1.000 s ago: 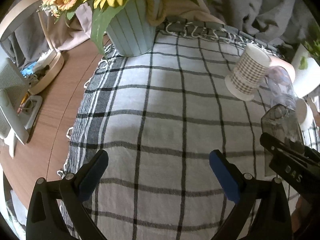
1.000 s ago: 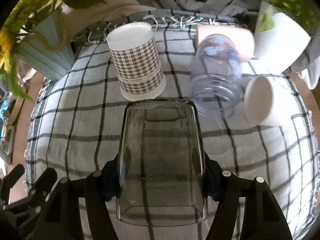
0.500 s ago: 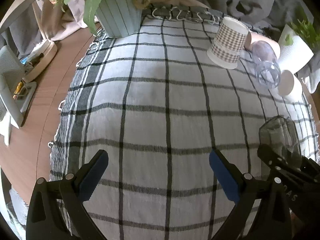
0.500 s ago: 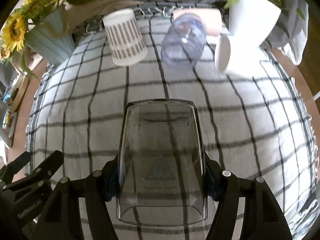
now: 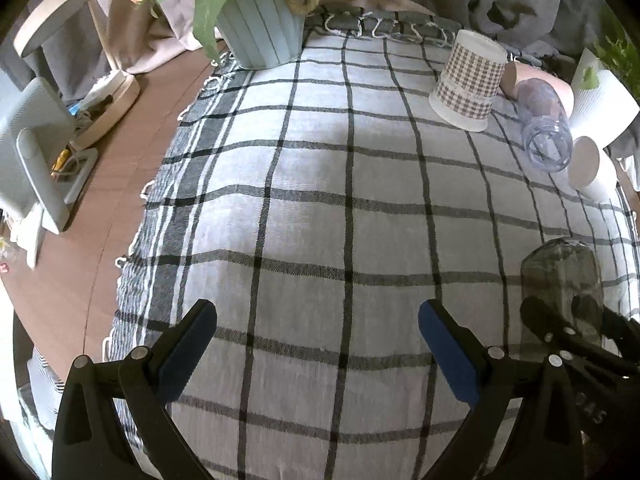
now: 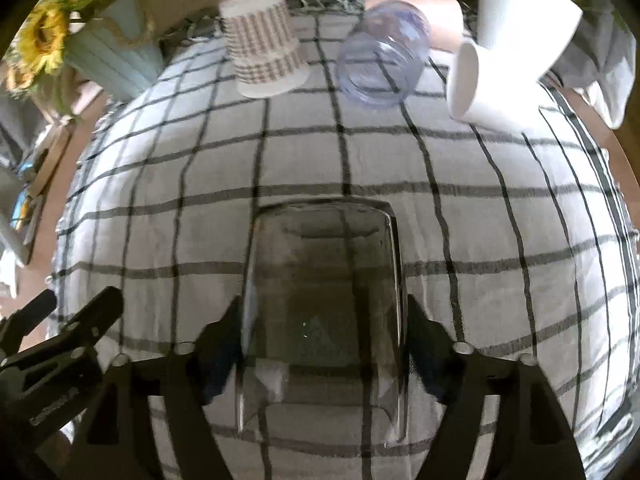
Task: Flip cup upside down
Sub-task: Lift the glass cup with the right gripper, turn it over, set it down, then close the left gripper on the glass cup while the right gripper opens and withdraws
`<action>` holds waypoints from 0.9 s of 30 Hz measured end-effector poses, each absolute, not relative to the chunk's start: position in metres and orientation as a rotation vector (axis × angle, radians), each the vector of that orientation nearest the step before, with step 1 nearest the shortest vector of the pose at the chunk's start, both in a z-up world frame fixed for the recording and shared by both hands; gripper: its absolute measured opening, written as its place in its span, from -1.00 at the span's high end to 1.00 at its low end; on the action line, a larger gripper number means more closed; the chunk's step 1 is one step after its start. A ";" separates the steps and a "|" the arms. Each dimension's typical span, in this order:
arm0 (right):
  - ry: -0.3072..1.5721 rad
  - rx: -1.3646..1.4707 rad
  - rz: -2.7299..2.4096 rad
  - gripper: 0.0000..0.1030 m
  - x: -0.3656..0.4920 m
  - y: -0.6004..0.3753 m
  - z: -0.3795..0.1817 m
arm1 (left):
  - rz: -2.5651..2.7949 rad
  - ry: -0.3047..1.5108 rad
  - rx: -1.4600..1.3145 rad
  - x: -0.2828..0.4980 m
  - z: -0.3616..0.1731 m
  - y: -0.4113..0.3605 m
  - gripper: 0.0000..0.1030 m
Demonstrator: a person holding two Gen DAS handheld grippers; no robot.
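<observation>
My right gripper (image 6: 322,344) is shut on a clear smoky glass cup (image 6: 322,312), held with its closed base pointing away from me and its rim toward the camera, above the checked tablecloth (image 6: 500,240). The same cup (image 5: 560,280) and the right gripper (image 5: 576,320) show at the right edge of the left wrist view. My left gripper (image 5: 316,334) is open and empty over the near part of the cloth, left of the cup.
At the back stand an upside-down houndstooth paper cup (image 6: 264,52), a clear bluish cup on its side (image 6: 382,60), a pink cup (image 6: 444,20), a white cup on its side (image 6: 476,88) and a white planter (image 6: 524,12). A blue flower pot (image 5: 260,20) stands back left; a wooden table (image 5: 100,184) with clutter lies left.
Both grippers have pulled back toward the near edge of the cloth, away from the cups at the back. The glass cup stays gripped in the right gripper. The left gripper stays open.
</observation>
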State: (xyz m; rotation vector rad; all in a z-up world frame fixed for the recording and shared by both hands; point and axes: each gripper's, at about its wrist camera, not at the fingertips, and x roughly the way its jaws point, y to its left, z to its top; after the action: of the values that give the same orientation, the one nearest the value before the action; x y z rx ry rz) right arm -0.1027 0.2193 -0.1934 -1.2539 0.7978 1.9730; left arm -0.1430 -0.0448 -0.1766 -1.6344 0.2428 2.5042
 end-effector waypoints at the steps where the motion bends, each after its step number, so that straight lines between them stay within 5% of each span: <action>1: 0.788 -1.233 1.993 -0.55 -0.101 0.218 -0.188 | 2.511 0.235 -1.630 -0.141 -0.173 -0.045 -1.00; 12: 0.765 -1.006 1.974 -0.58 -0.040 0.227 -0.121 | 2.424 0.179 -1.553 -0.122 -0.129 -0.002 -1.00; 27: 0.850 -0.948 1.817 -0.58 0.039 0.283 -0.130 | 2.176 0.352 -1.587 -0.124 -0.149 0.113 -0.88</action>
State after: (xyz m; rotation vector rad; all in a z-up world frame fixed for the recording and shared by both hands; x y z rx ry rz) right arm 0.0389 0.2825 -0.1298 -0.9483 0.8499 1.8168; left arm -0.1238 0.1127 -0.1493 -1.5868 0.3518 2.1762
